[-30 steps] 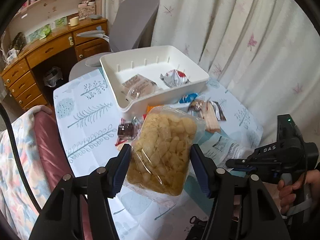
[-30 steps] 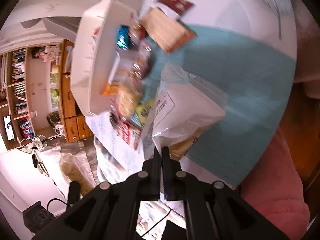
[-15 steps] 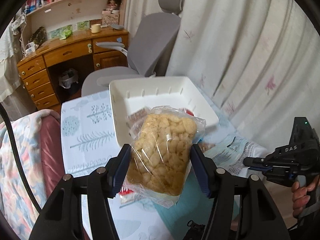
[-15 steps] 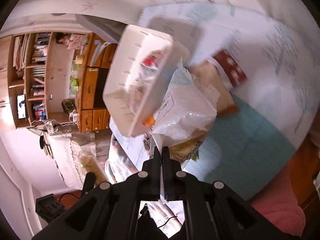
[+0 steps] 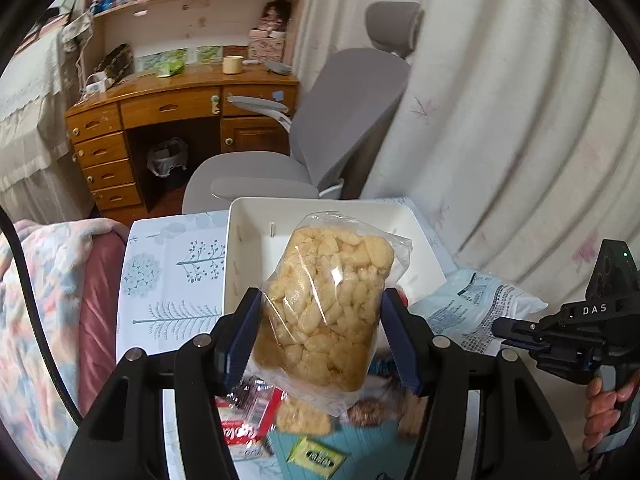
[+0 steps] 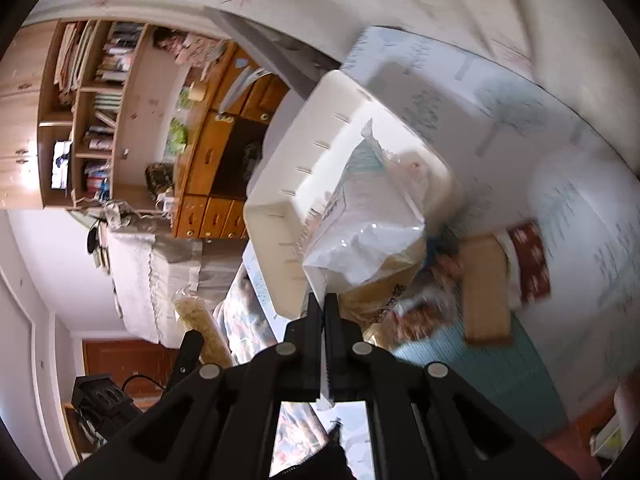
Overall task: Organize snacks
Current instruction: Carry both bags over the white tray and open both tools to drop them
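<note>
A: Our left gripper (image 5: 322,332) is squeezing the clear bag of puffs (image 5: 326,312) from both sides. The bag hangs in the air over the near edge of the white bin (image 5: 240,264).

B: And our right gripper (image 6: 323,312) is pinched tight on the edge of the white snack bag (image 6: 360,220). That bag hangs over the near edge of the bin too.

A: What could go wrong?

B: The clear bag is slippery and soft. If we squeeze too hard, we could crush the puffs. If we let go too soon, it may fall on the table (image 5: 172,264) and not in the bin.

A: And the white bag hangs by one thin edge, so it could slide out.

B: Both bags want the same bin, so we could bump them together.

A: What else is around?

B: Small snacks sit in a pile (image 5: 256,416) on the table by the near edge of the bin. A grey chair (image 5: 332,128) stands behind the table. Nothing blocks the top of the bin.
</note>
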### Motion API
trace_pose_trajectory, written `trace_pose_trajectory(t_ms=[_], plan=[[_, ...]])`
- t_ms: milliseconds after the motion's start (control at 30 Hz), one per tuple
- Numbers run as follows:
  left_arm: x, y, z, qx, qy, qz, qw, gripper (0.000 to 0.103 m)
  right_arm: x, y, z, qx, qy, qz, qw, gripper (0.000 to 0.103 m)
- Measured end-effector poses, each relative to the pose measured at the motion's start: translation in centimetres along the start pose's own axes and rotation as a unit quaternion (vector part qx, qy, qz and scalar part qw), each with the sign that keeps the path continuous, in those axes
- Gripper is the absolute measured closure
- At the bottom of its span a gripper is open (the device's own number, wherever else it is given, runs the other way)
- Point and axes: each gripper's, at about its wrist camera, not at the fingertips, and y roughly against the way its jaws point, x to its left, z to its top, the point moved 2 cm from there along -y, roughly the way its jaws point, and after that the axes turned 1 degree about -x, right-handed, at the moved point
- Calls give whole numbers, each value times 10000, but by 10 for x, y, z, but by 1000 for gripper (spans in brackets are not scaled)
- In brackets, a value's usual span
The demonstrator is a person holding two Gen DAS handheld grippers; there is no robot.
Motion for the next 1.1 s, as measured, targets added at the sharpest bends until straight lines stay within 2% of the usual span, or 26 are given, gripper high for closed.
trace_pose_trajectory(t_ms=[233, 367, 533, 767, 833, 867, 933, 1100], plan=[[7, -33, 12, 112, 369, 484, 9981, 44, 2, -39, 42, 103, 431, 127, 9989, 102], [15, -47, 15, 237, 617, 596, 9960, 44, 3, -64, 59, 164, 635, 141, 9977, 102], [23, -66, 13, 441, 702, 784, 9935, 44, 5, -90, 74, 218, 900, -8, 9957, 102], [25, -94, 6, 998, 781, 907, 9878, 41, 4, -100, 80, 190, 1043, -177, 9942, 94], [25, -94, 3, 1050, 820, 915, 9869, 26, 2, -98, 80, 214, 1027, -219, 9942, 88], [25, -92, 3, 1020, 847, 907, 9870, 23, 2, -96, 79, 223, 1028, -228, 9942, 84], [25, -87, 2, 967, 875, 891, 9875, 22, 4, -90, 79, 178, 1105, -238, 9934, 60], [24, -73, 1, 964, 912, 938, 9867, 21, 9, -73, 74, 53, 1295, -281, 9912, 50]])
